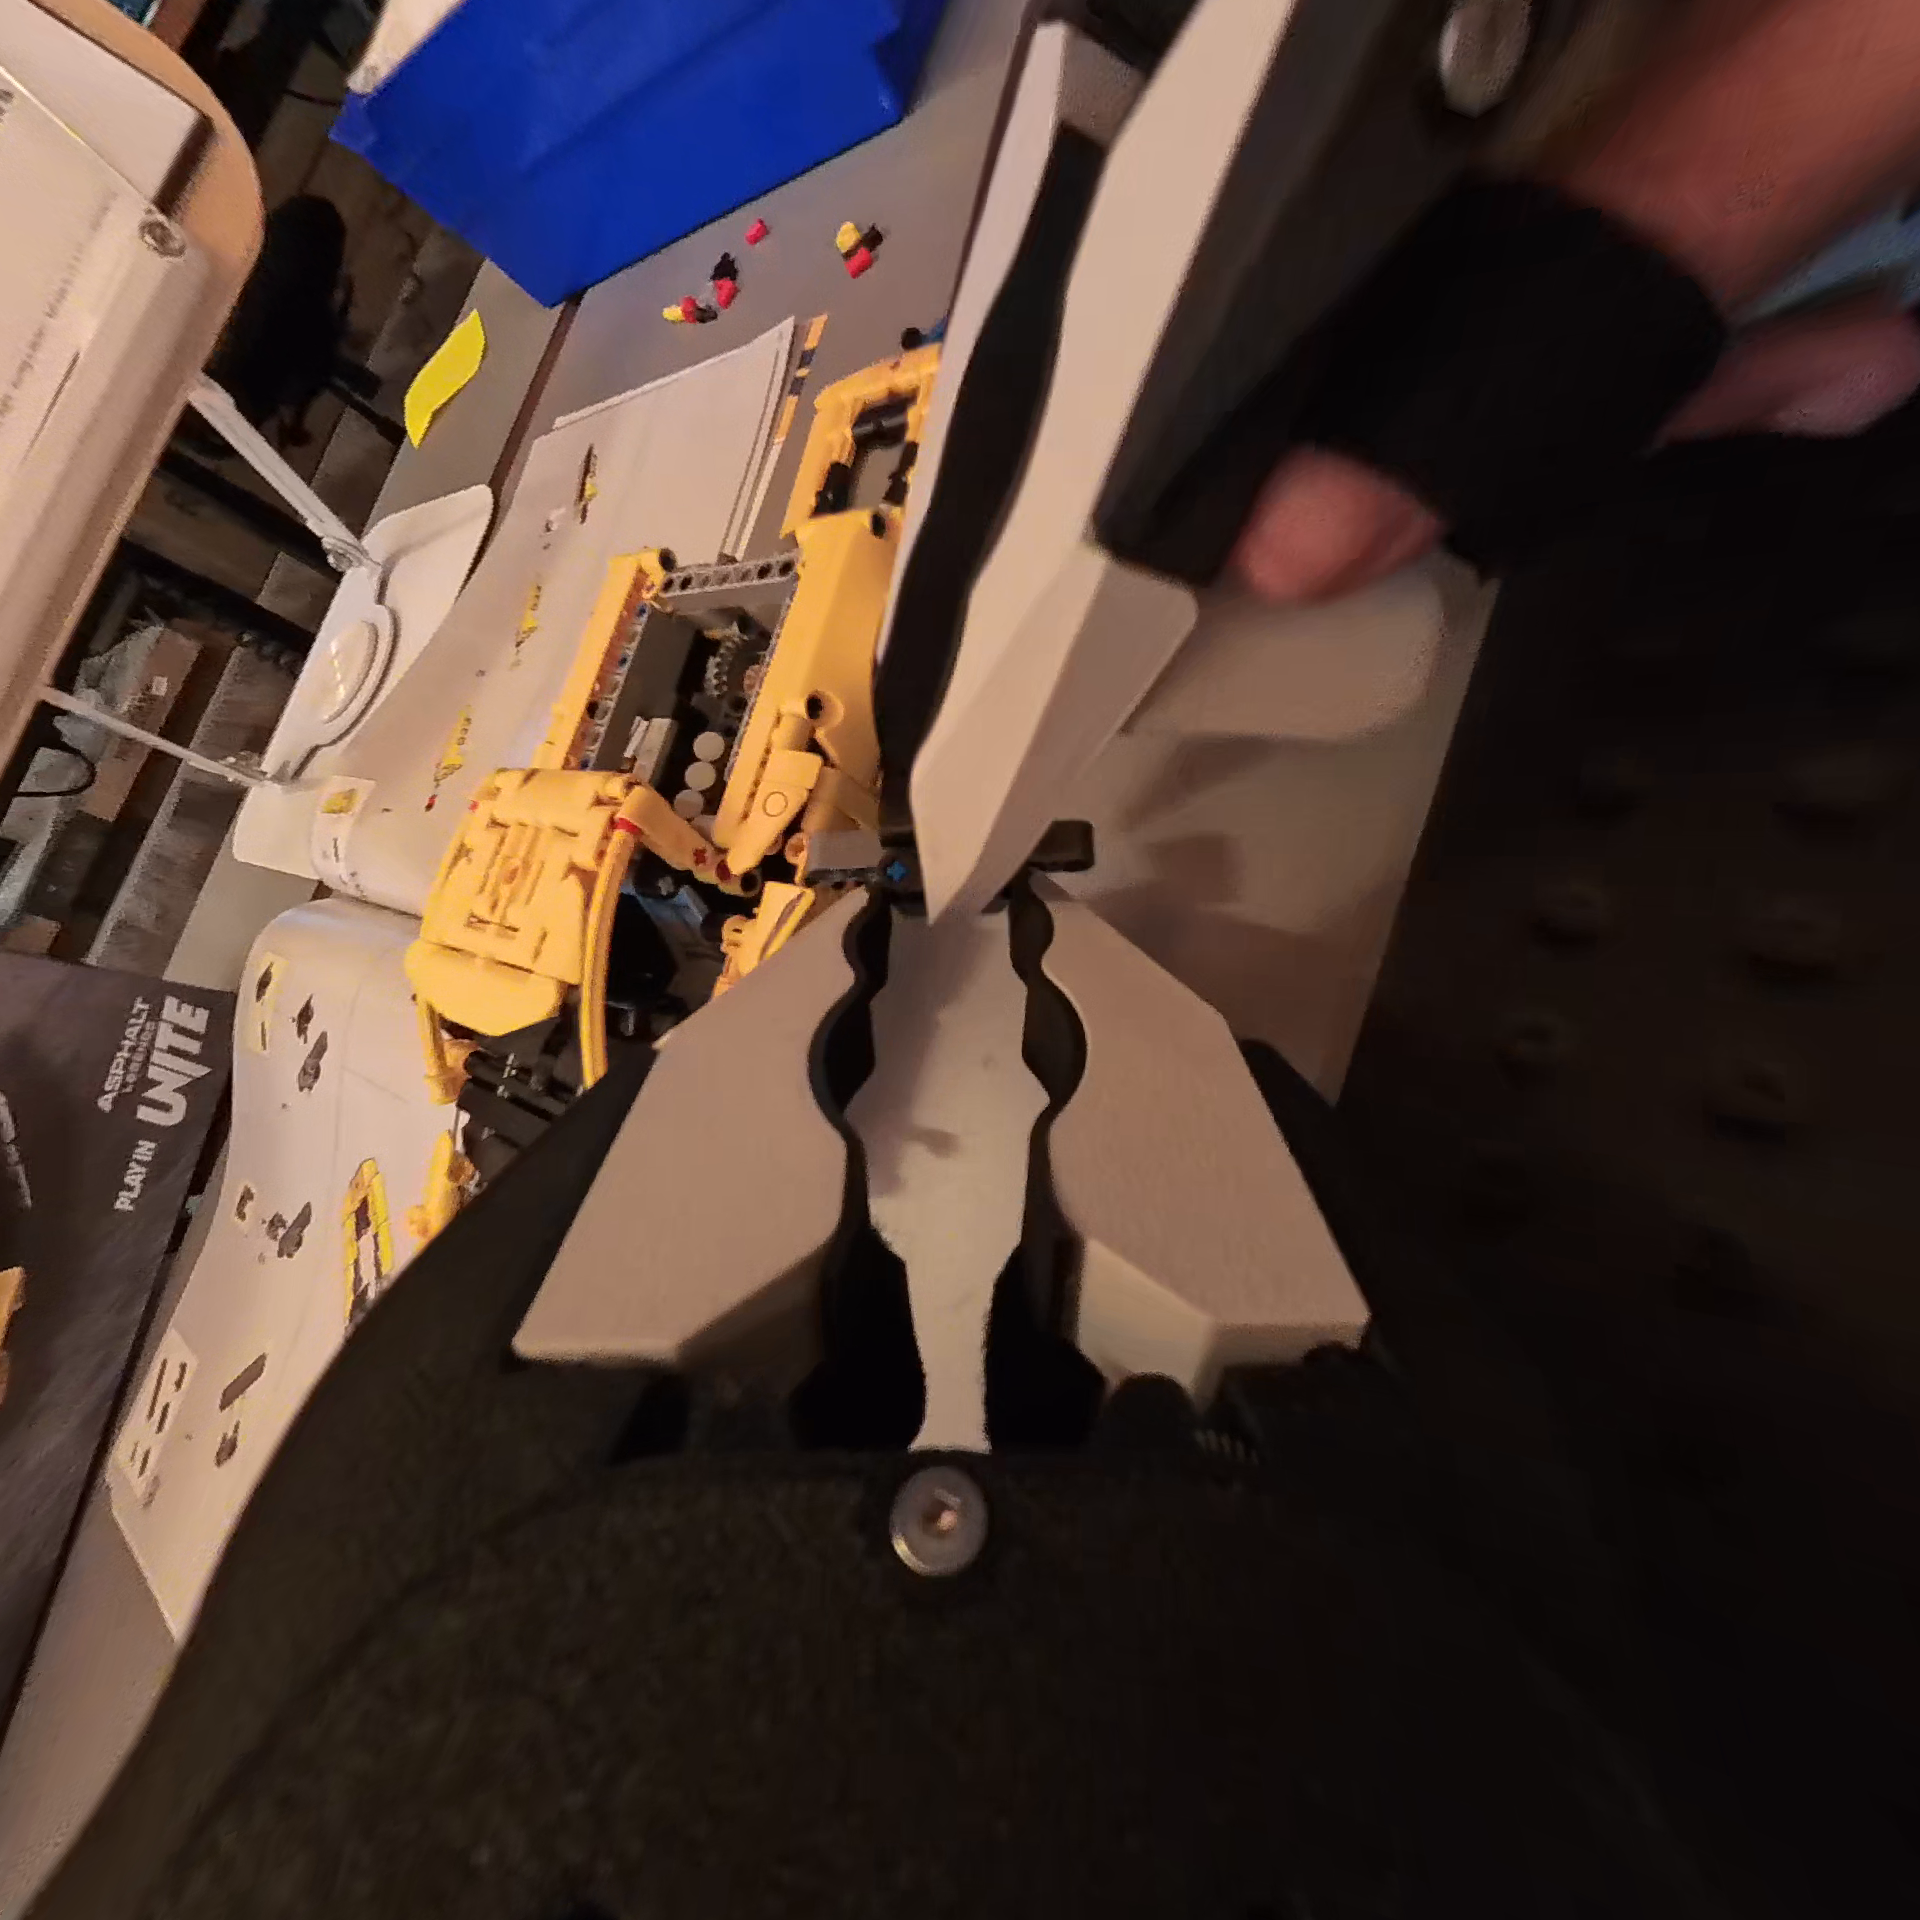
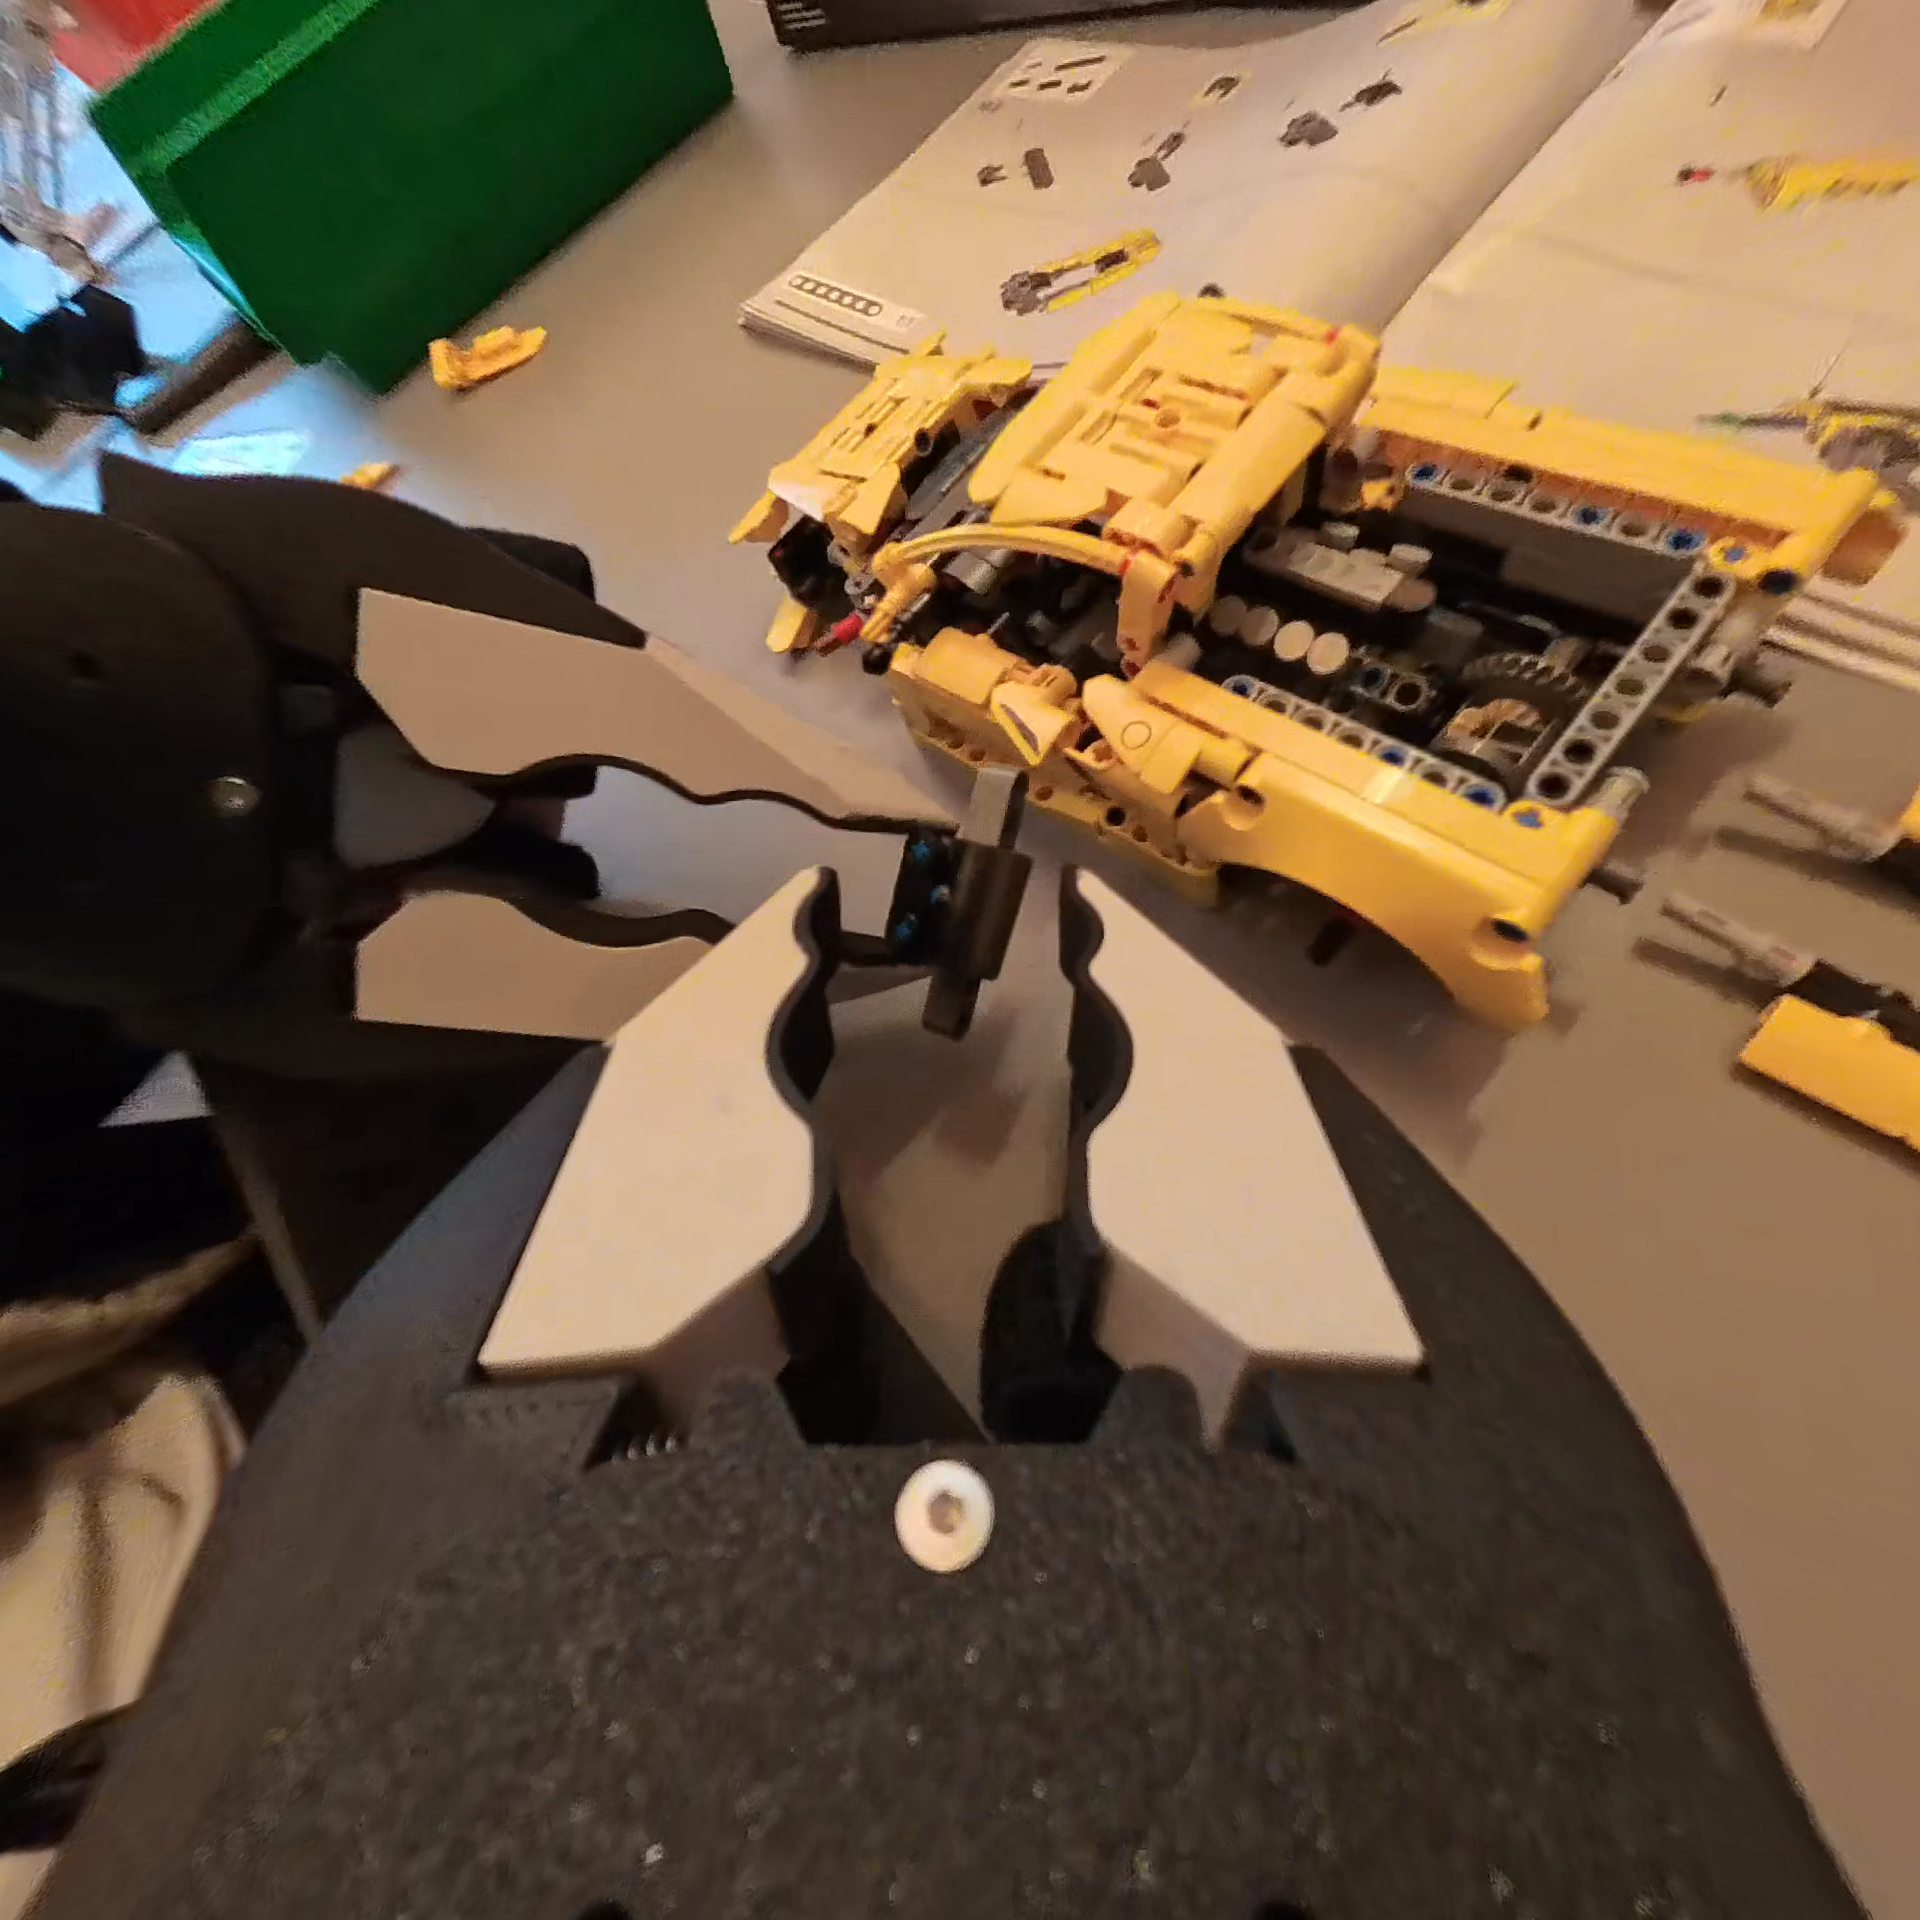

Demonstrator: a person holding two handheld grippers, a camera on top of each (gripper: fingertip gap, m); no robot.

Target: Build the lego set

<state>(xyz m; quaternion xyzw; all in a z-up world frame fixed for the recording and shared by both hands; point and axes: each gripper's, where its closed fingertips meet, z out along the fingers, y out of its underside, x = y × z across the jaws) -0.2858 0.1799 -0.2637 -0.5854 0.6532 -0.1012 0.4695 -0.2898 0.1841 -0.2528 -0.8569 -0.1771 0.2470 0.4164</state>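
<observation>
Left claw (image 2: 914,883) grips black piece (image 2: 971,914); right claw (image 2: 945,914) released; yellow model (image 2: 1247,623) beyond.

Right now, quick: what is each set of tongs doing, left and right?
Left tongs: shut on the small black lego piece.
Right tongs: open, fingers either side of that piece, not gripping it.

We noted white lettering on dark booklet (image 1: 104,1195) at table's (image 1: 644,343) left edge in left wrist view; wording not given here. Open instruction booklet (image 1: 312,1195) bore printed parts diagrams; any step numbers too blurred for us to read. In right wrist view, manual page (image 2: 1039,197) carried small boxed row of ring marks (image 2: 836,294) near corner; we made out no legible digits. White sheet (image 1: 62,208) at upper left bore faint, unreadable print.
</observation>
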